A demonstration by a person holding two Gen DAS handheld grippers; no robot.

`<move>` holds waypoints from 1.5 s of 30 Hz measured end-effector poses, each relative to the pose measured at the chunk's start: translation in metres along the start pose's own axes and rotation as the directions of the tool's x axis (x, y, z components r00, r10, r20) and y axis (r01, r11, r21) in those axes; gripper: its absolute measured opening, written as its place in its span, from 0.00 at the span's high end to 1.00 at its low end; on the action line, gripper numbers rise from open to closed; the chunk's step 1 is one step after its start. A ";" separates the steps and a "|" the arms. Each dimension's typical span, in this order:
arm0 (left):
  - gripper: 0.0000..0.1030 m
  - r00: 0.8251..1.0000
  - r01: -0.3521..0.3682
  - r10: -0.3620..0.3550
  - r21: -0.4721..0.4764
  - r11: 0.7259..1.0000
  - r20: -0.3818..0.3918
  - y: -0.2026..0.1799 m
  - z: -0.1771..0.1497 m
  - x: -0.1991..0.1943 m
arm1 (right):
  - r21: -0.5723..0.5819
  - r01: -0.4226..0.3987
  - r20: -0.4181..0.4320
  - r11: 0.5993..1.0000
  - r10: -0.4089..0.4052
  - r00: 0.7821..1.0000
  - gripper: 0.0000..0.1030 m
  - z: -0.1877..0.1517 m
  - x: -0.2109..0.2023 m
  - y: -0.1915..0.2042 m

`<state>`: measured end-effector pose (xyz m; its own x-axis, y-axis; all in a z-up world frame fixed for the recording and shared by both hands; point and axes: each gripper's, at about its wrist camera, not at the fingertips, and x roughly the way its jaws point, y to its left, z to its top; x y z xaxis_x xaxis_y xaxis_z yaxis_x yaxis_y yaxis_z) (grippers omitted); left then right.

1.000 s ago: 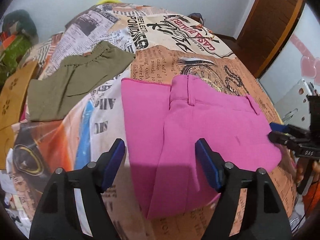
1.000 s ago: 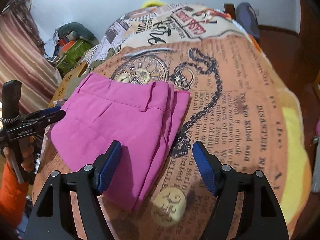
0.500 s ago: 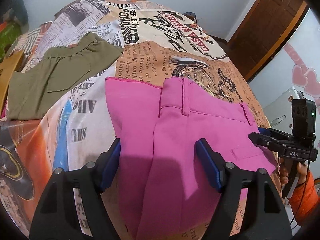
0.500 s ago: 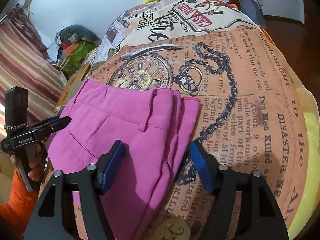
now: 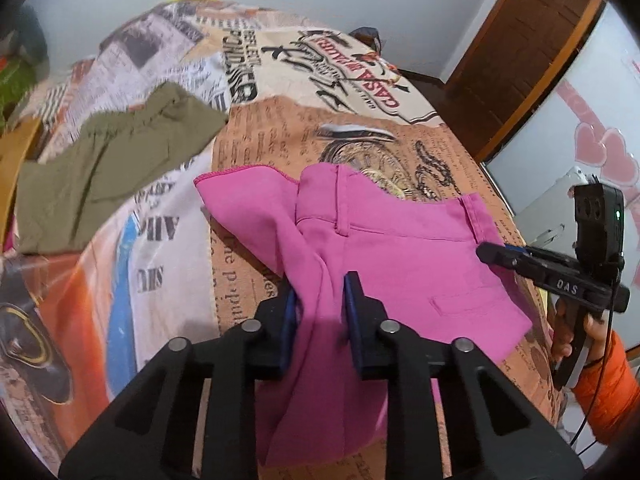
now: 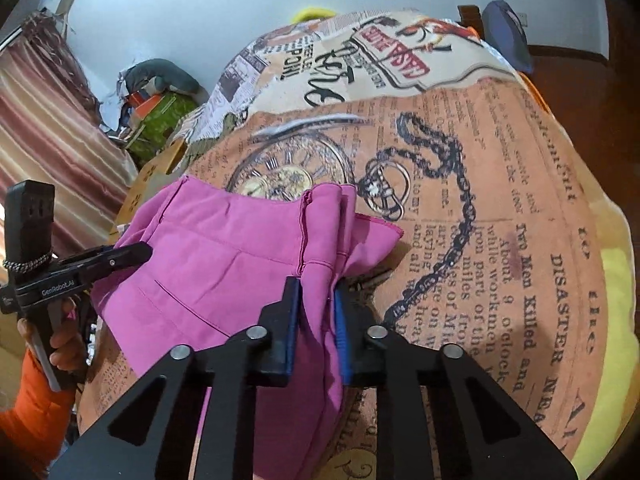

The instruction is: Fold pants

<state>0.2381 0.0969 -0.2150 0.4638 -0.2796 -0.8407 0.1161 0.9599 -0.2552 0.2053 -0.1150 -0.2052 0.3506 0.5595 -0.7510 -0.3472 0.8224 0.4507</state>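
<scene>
A bed cover (image 5: 168,240) printed with newspaper text, a pocket watch and a chain filled most of both views, with a pale wall behind it and a brown door (image 5: 532,44) on the right side of the left wrist view. The pink pants (image 5: 400,256), folded into a thick packet, lay on the orange part of the cover, near the front edge. Their lower part was cut off by the bottom of each picture and by the gripper bodies, so the full shape could not be seen. The left gripper (image 5: 320,312) was closing its jaws on a bunched ridge of pink cloth at one side of the packet, and the blue pads pressed on it. The right gripper (image 6: 316,312) was closing as well, clamped on the layered edge at the opposite side. No container stood close to the pants. Only the left wrist view showed the olive garment (image 5: 104,168), lying flat and well apart from the pants, and the hearts (image 5: 604,156) on the right wall. Only the right wrist view showed a striped curtain (image 6: 44,128), a heap of things (image 6: 156,100) too blurred to name, and a yellow sheet (image 6: 612,340) along the right edge. An orange sleeve (image 6: 36,400) appeared at the margin, partly cropped.
</scene>
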 end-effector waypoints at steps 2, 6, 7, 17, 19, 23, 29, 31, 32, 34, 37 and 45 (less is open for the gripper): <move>0.83 1.000 -0.010 0.010 0.016 1.000 0.011 -0.005 0.002 -0.008 | -0.017 0.000 0.007 1.000 0.000 1.000 0.88 0.004 -0.004 0.004; 0.87 0.999 -0.022 0.021 0.016 1.000 0.047 -0.007 0.005 -0.023 | -0.056 0.007 0.040 0.998 -0.005 0.999 0.89 0.011 -0.015 0.014; 0.88 0.998 -0.031 0.030 0.018 0.999 0.059 -0.008 0.006 -0.028 | -0.066 0.008 0.052 0.998 -0.004 0.999 0.89 0.014 -0.018 0.017; 0.95 0.990 -0.049 0.050 -0.011 0.999 0.130 0.007 0.016 -0.064 | -0.154 0.010 0.135 0.988 0.011 0.991 0.90 0.043 -0.035 0.052; 0.95 0.991 -0.050 0.052 -0.019 0.999 0.123 0.011 0.016 -0.063 | -0.162 0.013 0.134 0.987 0.009 0.991 0.90 0.046 -0.033 0.054; 0.95 0.990 -0.056 0.058 -0.013 0.998 0.128 0.014 0.012 -0.063 | -0.159 0.010 0.116 0.987 0.009 0.993 0.90 0.045 -0.024 0.054; 0.96 0.988 -0.071 0.077 -0.046 0.996 0.133 0.031 0.014 -0.065 | -0.175 0.001 0.106 0.985 0.018 0.994 0.90 0.050 -0.015 0.062; 0.96 0.986 -0.077 0.084 -0.058 0.995 0.142 0.039 0.017 -0.068 | -0.189 -0.003 0.108 0.982 0.024 0.994 0.90 0.056 -0.011 0.069; 0.96 0.984 -0.084 0.093 -0.062 0.995 0.149 0.044 0.018 -0.071 | -0.198 -0.005 0.108 0.980 0.027 0.994 0.90 0.059 -0.009 0.073; 0.96 0.980 -0.100 0.110 -0.068 0.993 0.168 0.053 0.022 -0.077 | -0.222 -0.007 0.109 0.975 0.032 0.994 0.90 0.068 -0.002 0.083; 0.96 0.973 -0.121 0.135 -0.086 0.989 0.185 0.069 0.029 -0.084 | -0.243 -0.016 0.113 0.970 0.045 0.993 0.90 0.079 0.007 0.097; 0.96 0.960 -0.147 0.180 -0.159 0.976 0.215 0.131 0.051 -0.097 | -0.308 -0.038 0.096 0.951 0.071 0.993 0.90 0.115 0.050 0.139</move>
<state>0.2533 0.2506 -0.1422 0.6546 -0.0914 -0.7504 -0.0949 0.9749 -0.2014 0.2744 0.0393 -0.1242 0.4071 0.6239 -0.6670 -0.6115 0.7287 0.3084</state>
